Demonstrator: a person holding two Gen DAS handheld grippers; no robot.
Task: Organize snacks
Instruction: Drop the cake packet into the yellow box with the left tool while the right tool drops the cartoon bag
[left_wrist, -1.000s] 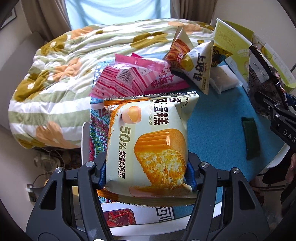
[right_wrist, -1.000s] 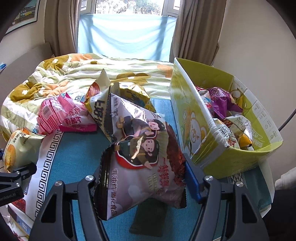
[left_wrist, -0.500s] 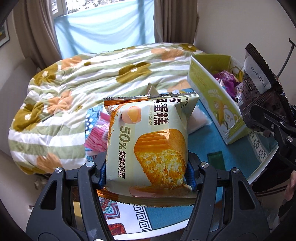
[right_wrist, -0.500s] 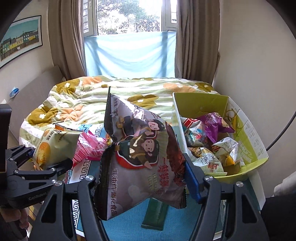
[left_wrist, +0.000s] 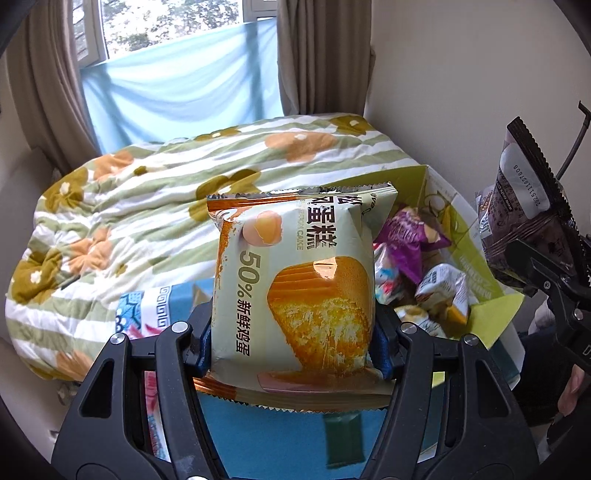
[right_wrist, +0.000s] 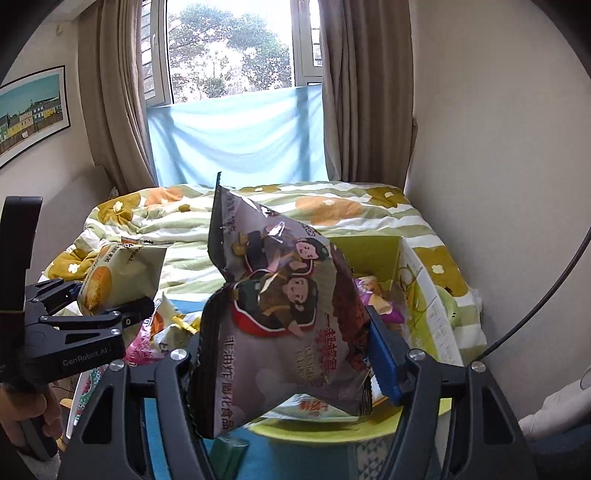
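My left gripper (left_wrist: 291, 343) is shut on a pale green egg cake packet (left_wrist: 295, 280), lifted above the blue table and just left of the green snack box (left_wrist: 495, 310). That packet (right_wrist: 118, 277) and the left gripper (right_wrist: 110, 310) also show at the left of the right wrist view. My right gripper (right_wrist: 284, 365) is shut on a grey-brown snack bag with cartoon figures (right_wrist: 280, 317), held up over the near part of the green box (right_wrist: 428, 291). The same bag (left_wrist: 528, 214) shows at the right edge of the left wrist view. Several snack packs (left_wrist: 410, 240) lie inside the box.
A flowered green-striped quilt (left_wrist: 147, 206) covers the bed behind the table. Pink and other snack packs (right_wrist: 147, 343) lie on the patterned blue cloth (left_wrist: 277, 435) below. A dark green flat packet (left_wrist: 340, 443) lies near the table's front. The wall stands close on the right.
Both grippers have risen with their packets and moved toward the green box. The box now fills the view behind each bag, and the loose snacks on the table have dropped out of sight.
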